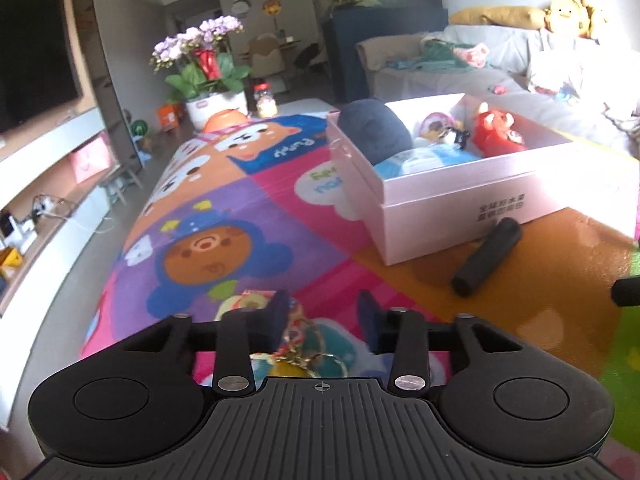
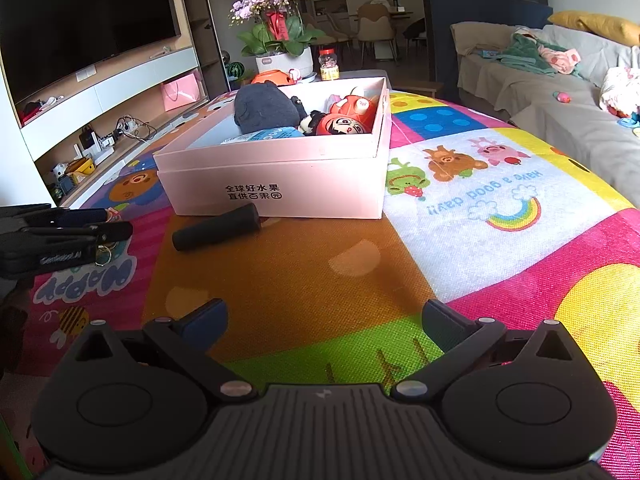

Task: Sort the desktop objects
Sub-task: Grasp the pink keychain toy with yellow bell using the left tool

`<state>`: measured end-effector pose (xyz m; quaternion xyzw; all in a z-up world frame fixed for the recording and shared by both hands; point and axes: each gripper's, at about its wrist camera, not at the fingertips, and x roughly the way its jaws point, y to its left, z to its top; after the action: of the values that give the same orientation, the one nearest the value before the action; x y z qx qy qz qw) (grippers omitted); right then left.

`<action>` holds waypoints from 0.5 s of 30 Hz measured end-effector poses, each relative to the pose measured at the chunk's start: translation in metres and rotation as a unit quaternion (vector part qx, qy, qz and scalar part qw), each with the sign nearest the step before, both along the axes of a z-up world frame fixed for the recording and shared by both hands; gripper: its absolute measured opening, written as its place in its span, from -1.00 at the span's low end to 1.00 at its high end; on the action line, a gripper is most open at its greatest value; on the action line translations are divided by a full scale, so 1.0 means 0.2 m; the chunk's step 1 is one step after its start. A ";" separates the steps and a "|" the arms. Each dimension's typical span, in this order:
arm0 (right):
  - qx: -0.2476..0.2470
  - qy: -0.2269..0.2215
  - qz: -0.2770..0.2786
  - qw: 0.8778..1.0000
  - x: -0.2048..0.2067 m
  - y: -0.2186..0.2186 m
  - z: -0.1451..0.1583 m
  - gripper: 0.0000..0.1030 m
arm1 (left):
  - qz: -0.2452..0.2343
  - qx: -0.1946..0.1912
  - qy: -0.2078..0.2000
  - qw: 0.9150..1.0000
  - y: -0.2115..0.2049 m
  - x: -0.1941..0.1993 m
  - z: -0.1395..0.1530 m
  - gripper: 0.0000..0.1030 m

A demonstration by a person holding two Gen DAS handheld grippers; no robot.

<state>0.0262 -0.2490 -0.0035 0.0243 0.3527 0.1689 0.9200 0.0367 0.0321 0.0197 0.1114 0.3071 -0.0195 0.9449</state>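
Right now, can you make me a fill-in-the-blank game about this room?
The black cylinder lies in front of the ___ box.
The red toy sits ___ the box.
The right gripper is ___, with nothing between its fingers.
The left gripper is ___ on the keychain.
Missing words: pink; inside; open; shut.
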 end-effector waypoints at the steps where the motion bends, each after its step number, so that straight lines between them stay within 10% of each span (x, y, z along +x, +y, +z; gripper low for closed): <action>1: 0.000 0.000 0.000 1.000 0.00 0.00 0.00 1.00 | -0.004 0.002 0.002 1.000 0.00 -0.02 0.00 -0.31; 15: -0.001 0.000 -0.002 1.000 0.00 0.01 0.00 1.00 | -0.113 -0.106 0.054 0.986 0.02 -0.31 0.04 0.35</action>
<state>0.0266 -0.2464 -0.0033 0.0239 0.3528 0.1663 0.9205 -0.0245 0.0367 0.0278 0.0428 0.3391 -0.1643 0.9253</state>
